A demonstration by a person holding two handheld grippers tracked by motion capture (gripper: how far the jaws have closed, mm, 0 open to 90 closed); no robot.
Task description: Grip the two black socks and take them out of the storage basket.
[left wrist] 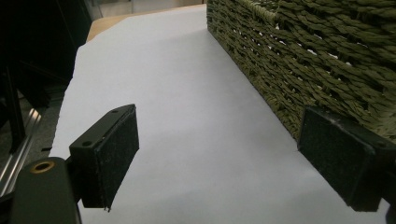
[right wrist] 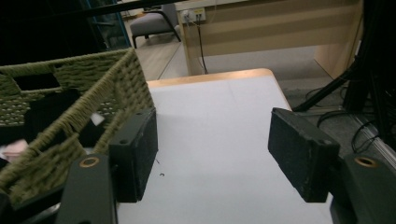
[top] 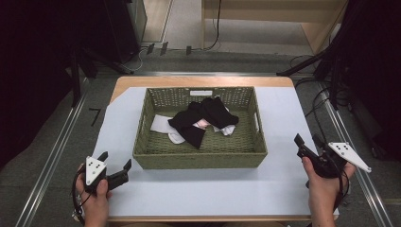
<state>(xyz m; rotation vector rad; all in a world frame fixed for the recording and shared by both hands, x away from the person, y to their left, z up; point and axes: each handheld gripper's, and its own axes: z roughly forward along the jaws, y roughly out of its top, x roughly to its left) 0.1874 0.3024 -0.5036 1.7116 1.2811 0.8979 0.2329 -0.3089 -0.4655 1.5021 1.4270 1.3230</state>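
Note:
A green woven basket (top: pixel 151 153) stands in the middle of the white-covered table (top: pixel 279 179). Inside it lie black socks (top: pixel 203 118) tangled over white socks (top: pixel 161 124). My left gripper (top: pixel 115 165) is held low at the basket's front left corner, open and empty; in the left gripper view (left wrist: pixel 219 154) the basket wall (left wrist: pixel 299 56) runs along its right jaw. My right gripper (top: pixel 307 142) hovers open and empty to the right of the basket; the right gripper view (right wrist: pixel 212 149) has the basket (right wrist: pixel 107 79) on its left.
Metal rails (top: pixel 52 156) run along the floor on both sides of the table. A wooden desk (top: pixel 283 19) and cables (top: pixel 208 42) sit beyond the table's far edge. Dark stands (top: pixel 331 61) rise at the right.

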